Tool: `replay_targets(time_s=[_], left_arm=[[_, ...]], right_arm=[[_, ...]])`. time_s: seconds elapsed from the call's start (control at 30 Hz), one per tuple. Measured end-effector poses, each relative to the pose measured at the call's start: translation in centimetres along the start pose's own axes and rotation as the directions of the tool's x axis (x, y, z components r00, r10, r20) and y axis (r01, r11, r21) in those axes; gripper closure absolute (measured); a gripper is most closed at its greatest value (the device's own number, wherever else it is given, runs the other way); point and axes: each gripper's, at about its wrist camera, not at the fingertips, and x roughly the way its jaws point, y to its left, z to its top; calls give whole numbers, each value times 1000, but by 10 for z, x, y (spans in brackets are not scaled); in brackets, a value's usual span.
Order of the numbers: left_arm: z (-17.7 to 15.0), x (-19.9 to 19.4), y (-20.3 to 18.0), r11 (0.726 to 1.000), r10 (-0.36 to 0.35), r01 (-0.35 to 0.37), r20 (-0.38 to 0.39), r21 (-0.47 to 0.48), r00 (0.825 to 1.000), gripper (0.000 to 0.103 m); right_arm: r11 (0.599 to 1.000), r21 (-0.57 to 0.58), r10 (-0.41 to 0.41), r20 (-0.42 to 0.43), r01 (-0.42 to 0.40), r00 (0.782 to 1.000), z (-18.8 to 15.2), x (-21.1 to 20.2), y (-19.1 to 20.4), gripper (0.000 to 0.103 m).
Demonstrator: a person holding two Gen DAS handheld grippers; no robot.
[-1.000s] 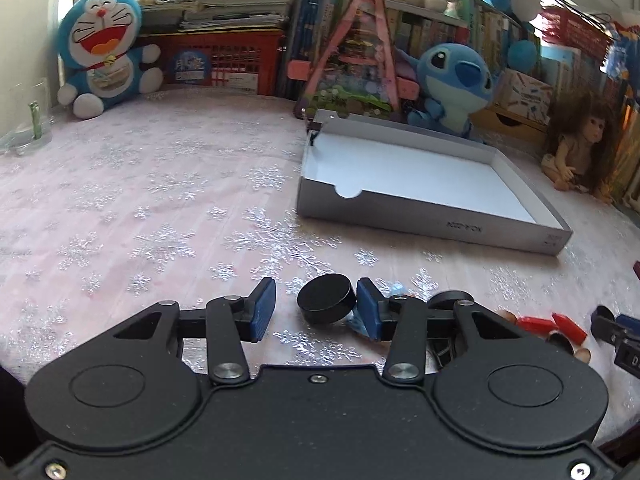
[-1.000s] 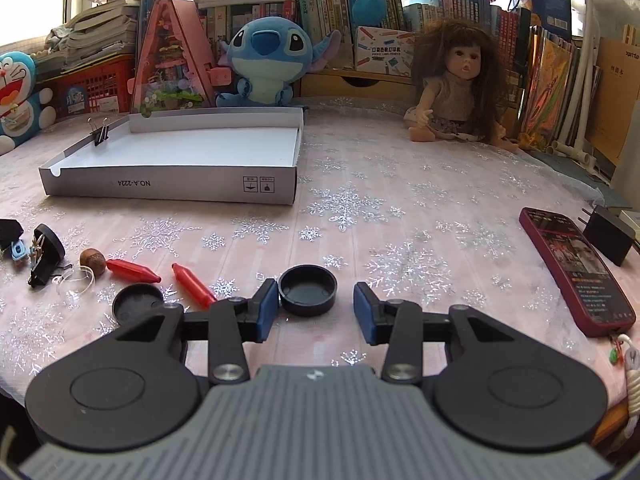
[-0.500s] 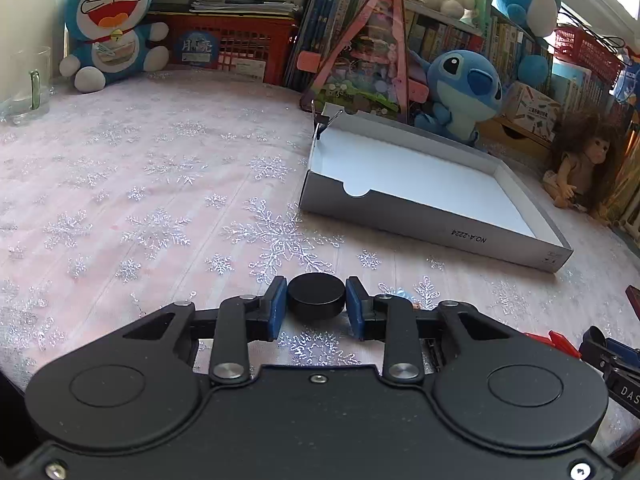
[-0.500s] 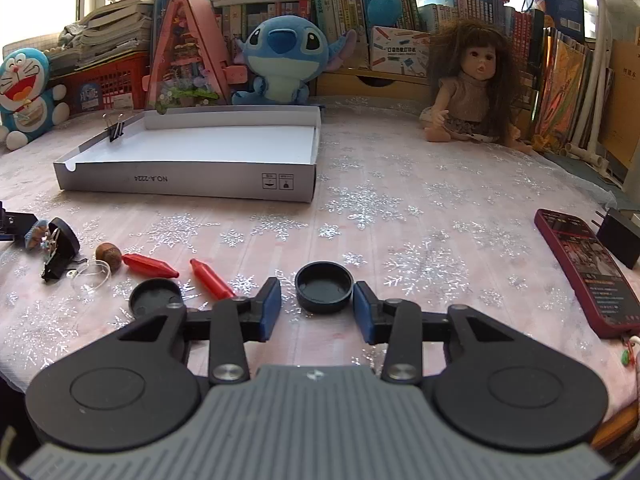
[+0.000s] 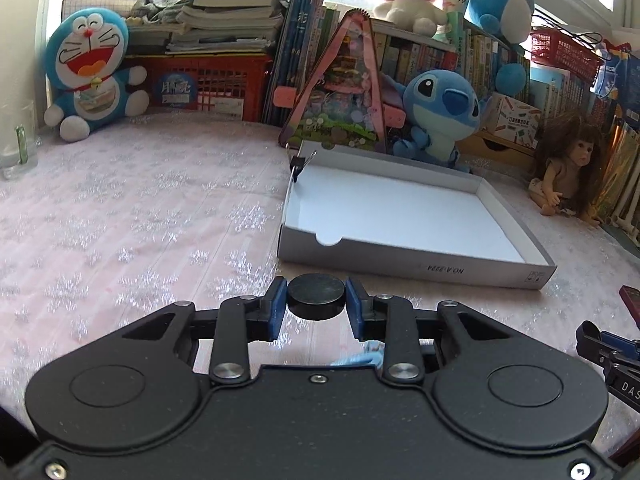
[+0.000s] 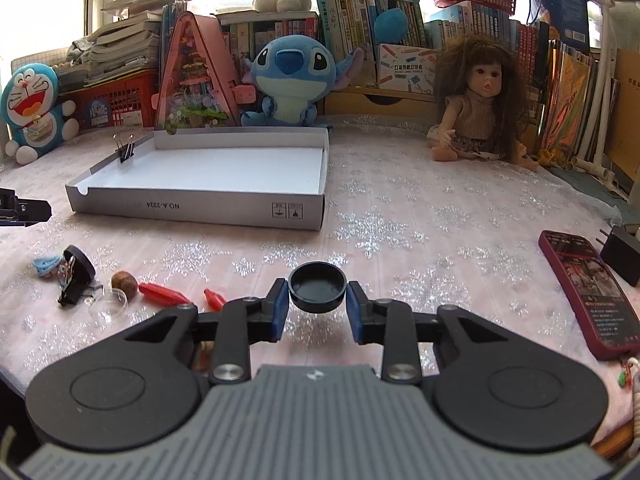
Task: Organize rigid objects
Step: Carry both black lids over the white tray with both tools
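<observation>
The left gripper (image 5: pixel 316 306) has its blue pads pressed on both sides of a black round cap (image 5: pixel 316 296), held above the white tray's (image 5: pixel 416 266) near wall. The right gripper (image 6: pixel 317 304) has just been closing; its pads clamp a second black cap (image 6: pixel 317 291), hollow side up, nearer than the tray.

A Doraemon plush (image 5: pixel 90 76) is sitting against a red crate (image 5: pixel 208 84); a long-haired doll (image 6: pixel 478 104) is leaning by books, a red-cased phone (image 6: pixel 588 292) lying nearby.
</observation>
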Motion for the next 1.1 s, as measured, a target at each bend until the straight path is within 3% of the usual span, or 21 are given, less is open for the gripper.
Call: replay_targets(time_s=[0.4,0.7,0.83,1.1], left_arm=[[60,17,-23,998,-39,38,22,45,999,74],[105,50,-45,997,-71,70,43,26,997,74],[120,71,-55,996,-84,83,40,39,996,73],[129,132,-70,995,-75,76,-14,67,997,73]], right_arm=[[998,12,56,22,-57,998,51,12,-7,67],[990,0,138,45,-138,989,100,44,-7,67],[990,-22,142,31,-142,989,123,63,-5,67],[974,8,227,-51,-227,973,145,119,1,67]])
